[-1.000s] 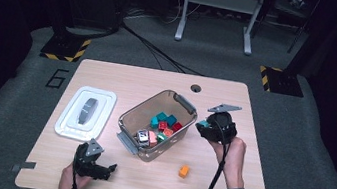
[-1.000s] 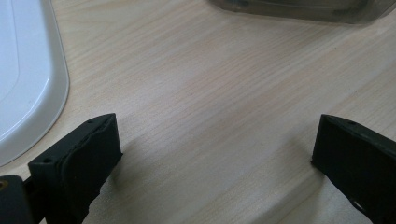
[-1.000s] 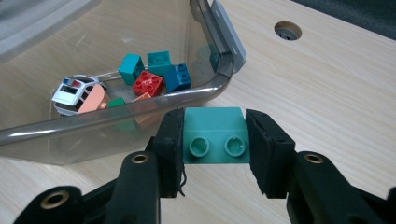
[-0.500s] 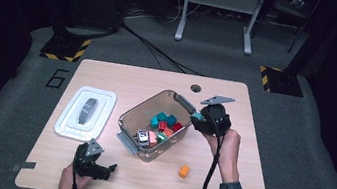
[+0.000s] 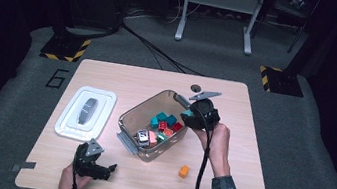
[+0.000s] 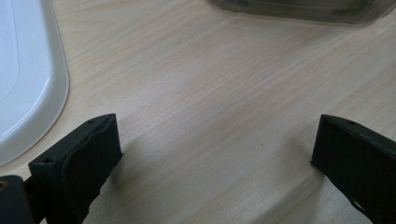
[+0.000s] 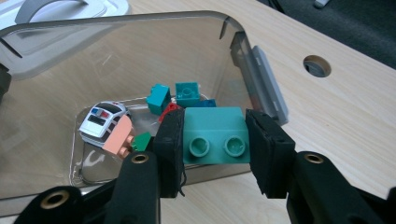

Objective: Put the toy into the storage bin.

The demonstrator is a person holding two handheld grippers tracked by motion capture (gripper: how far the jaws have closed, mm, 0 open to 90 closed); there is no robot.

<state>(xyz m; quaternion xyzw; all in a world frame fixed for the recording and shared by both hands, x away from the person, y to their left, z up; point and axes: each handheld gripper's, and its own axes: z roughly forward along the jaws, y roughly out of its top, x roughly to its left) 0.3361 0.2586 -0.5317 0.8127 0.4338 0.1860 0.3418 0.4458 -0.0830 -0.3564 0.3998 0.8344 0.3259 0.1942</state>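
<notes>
High view: your right gripper (image 5: 190,114) hangs over the far-right rim of the clear bin (image 5: 128,119), w/ a teal brick (image 5: 187,112) at its tip. The bin sits mid-table on a pale wood table (image 5: 158,80); inside are mixed bricks and a toy police car (image 5: 142,135). A white lid (image 5: 67,125) lies left of the bin, just beyond your left gripper (image 5: 107,170), which rests at the near edge. An orange brick (image 5: 184,171) sits on the wood near your right forearm. Grey carpet all round, hazard-striped feet and a metal stand at the back, room dark.

Left gripper view: jaws wide apart, nothing btwn them but bare wood grain; lid edge at left, bin base ahead.

Right gripper view: jaws clamped on the teal brick, studs facing you, held above the bin's near wall; a round table hole (image 7: 317,66) ahead to the right.
</notes>
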